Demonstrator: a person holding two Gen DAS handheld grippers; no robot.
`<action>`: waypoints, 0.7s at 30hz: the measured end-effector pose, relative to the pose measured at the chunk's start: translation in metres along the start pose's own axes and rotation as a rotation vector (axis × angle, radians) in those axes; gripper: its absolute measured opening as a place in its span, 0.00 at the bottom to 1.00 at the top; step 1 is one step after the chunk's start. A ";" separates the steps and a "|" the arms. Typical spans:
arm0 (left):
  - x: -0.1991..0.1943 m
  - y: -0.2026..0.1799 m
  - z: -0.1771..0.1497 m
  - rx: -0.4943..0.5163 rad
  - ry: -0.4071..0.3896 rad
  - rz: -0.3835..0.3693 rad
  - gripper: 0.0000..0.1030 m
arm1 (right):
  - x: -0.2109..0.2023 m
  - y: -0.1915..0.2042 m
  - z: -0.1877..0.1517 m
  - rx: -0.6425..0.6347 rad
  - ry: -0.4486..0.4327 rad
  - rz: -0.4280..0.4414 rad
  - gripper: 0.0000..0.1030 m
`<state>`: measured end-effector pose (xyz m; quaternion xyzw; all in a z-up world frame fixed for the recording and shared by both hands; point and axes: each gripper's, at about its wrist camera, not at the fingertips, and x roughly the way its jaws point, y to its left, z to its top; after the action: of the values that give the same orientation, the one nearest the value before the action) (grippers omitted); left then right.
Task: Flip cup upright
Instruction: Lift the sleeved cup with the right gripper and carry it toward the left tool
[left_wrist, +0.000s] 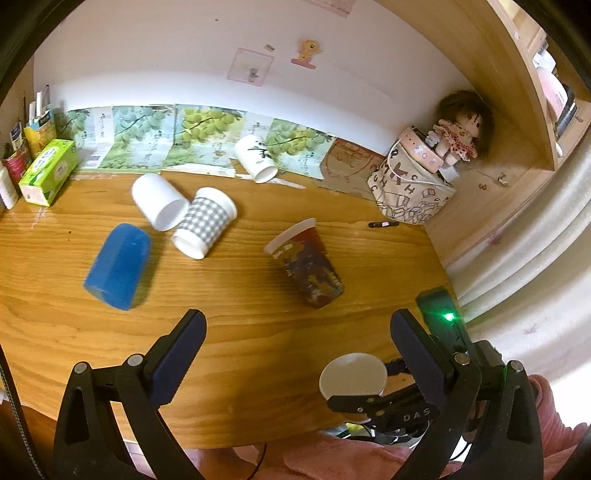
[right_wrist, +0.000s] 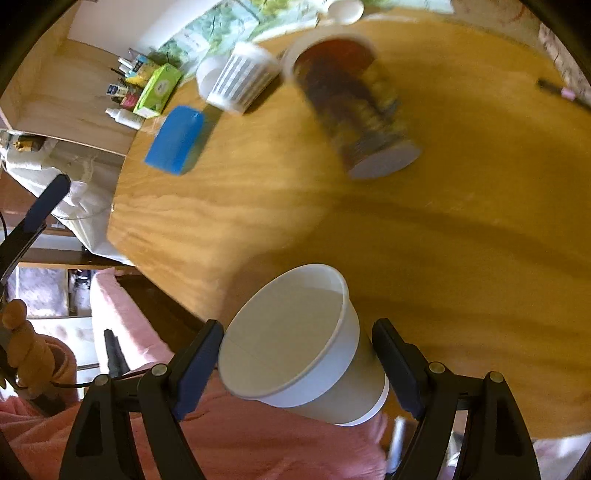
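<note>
Here right gripper (right_wrist: 297, 363) clamps smooth white paper cup (right_wrist: 295, 343), tilted.

**Home bedroom / study corner**

Wooden desk (left_wrist: 258, 350) against a white wall with cartoon stickers (left_wrist: 306, 51). Rag doll (left_wrist: 460, 129) sits on a printed fabric bag (left_wrist: 410, 192) in the corner. Built-in wood shelving (left_wrist: 546, 85) at right, green tissue box (left_wrist: 48, 171), pink bedding (right_wrist: 122, 314) beside the desk.

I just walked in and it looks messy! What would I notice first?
The white paper cup sits between the right gripper fingers, at the table's near edge. Behind it, a blue cup, a checked cup and a dark printed cup lie tipped over.
</note>
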<state>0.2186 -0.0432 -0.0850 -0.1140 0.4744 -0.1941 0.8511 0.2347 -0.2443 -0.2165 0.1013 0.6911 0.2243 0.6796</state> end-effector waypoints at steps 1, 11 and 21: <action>-0.002 0.006 -0.001 0.001 0.002 0.002 0.97 | 0.005 0.006 0.000 0.005 0.009 0.005 0.80; -0.018 0.045 -0.001 0.045 0.019 0.023 0.97 | 0.041 0.028 0.013 0.139 0.012 0.075 0.81; -0.021 0.075 0.002 0.077 0.050 0.047 0.97 | 0.059 0.019 0.031 0.310 -0.056 0.102 0.81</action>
<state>0.2274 0.0332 -0.0964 -0.0651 0.4902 -0.1950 0.8470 0.2590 -0.1962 -0.2598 0.2462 0.6921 0.1464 0.6626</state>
